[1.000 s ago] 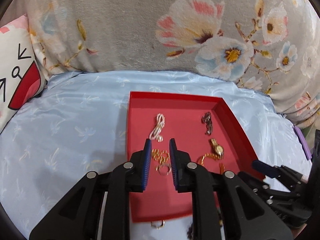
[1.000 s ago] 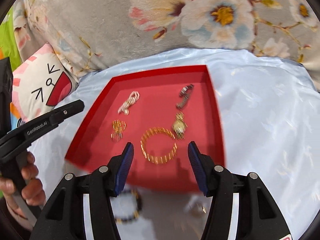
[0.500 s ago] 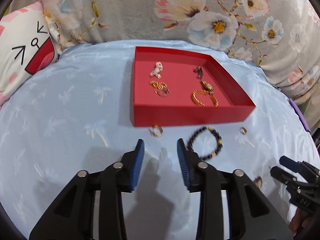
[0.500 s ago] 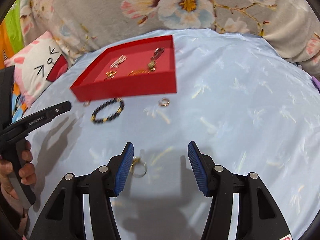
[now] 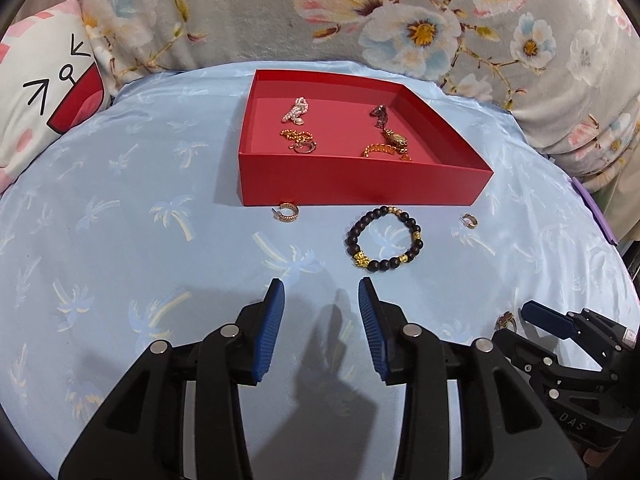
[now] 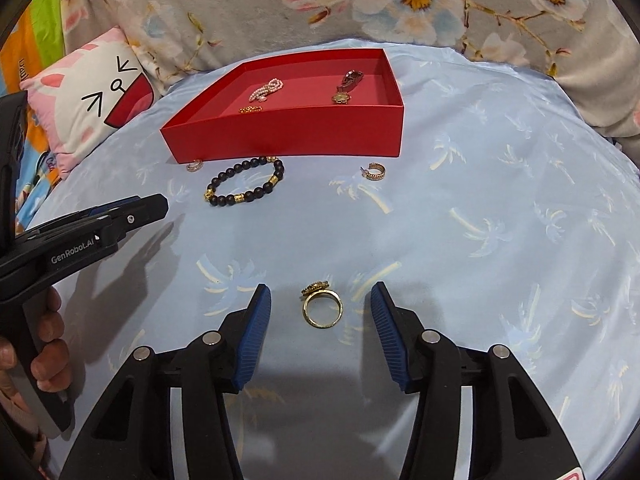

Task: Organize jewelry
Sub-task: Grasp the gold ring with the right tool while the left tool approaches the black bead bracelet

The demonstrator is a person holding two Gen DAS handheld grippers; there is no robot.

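Note:
A red tray (image 5: pixel 360 188) (image 6: pixel 288 136) on the blue cloth holds a pearl piece (image 5: pixel 296 111), gold chains (image 5: pixel 298 138) and a watch (image 5: pixel 394 136). In front of it lie a dark bead bracelet (image 5: pixel 384 242) (image 6: pixel 246 182), a gold hoop earring (image 5: pixel 288 212) (image 6: pixel 374 172) and a second small earring (image 5: pixel 469 220) (image 6: pixel 195 165). A gold ring (image 6: pixel 322 306) lies between the fingers of my open right gripper (image 6: pixel 320 304); they are not touching it. My left gripper (image 5: pixel 321 296) is open and empty, short of the bracelet.
A floral cushion (image 5: pixel 360 16) rises behind the tray. A pink cartoon pillow (image 5: pixel 44 92) (image 6: pixel 92 100) lies at the left. The right gripper shows at the lower right of the left wrist view (image 5: pixel 560 328); the left gripper shows at the left of the right wrist view (image 6: pixel 100 224).
Both grippers pulled back from over the tray to the near part of the cloth. The left gripper opened wider. The right gripper came down around the gold ring.

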